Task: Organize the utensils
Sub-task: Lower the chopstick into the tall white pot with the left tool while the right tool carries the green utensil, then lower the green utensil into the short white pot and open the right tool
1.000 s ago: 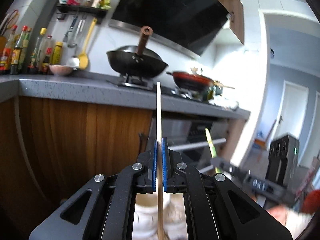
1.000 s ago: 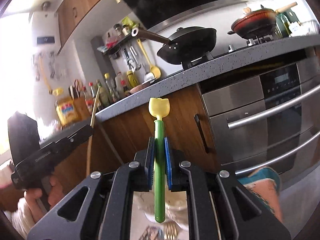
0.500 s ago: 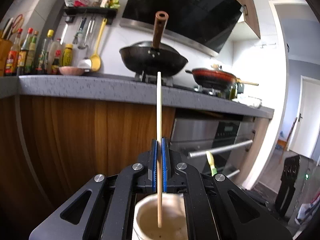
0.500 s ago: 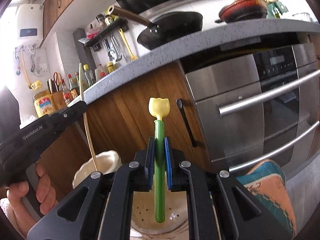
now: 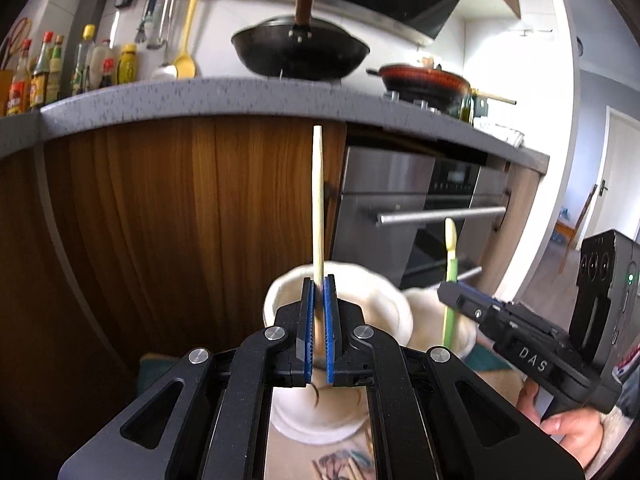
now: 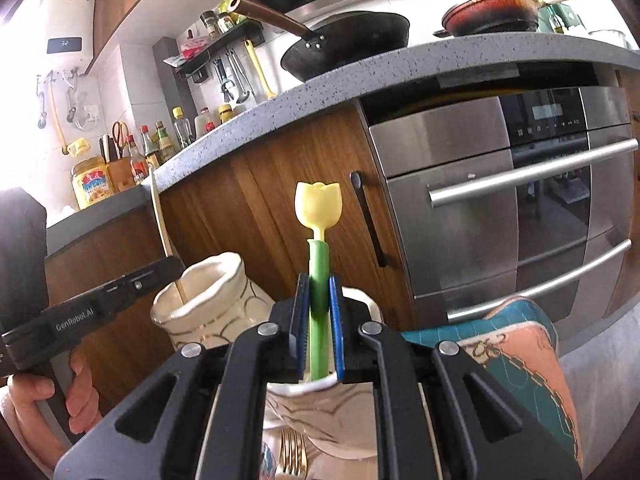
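Wooden chopstick upright between left claw pads (over cream cup).

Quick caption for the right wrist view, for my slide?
Right gripper lowers a tulip-topped green utensil into a cream holder; left gripper sets a chopstick in the neighboring vase.

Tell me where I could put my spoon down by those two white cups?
Bare: the teal-and-pink mat at the far right. Crowded: the right gripper holds a green utensil in one cup, the left gripper a chopstick in the other cup, with little gap between; forks lie in front.
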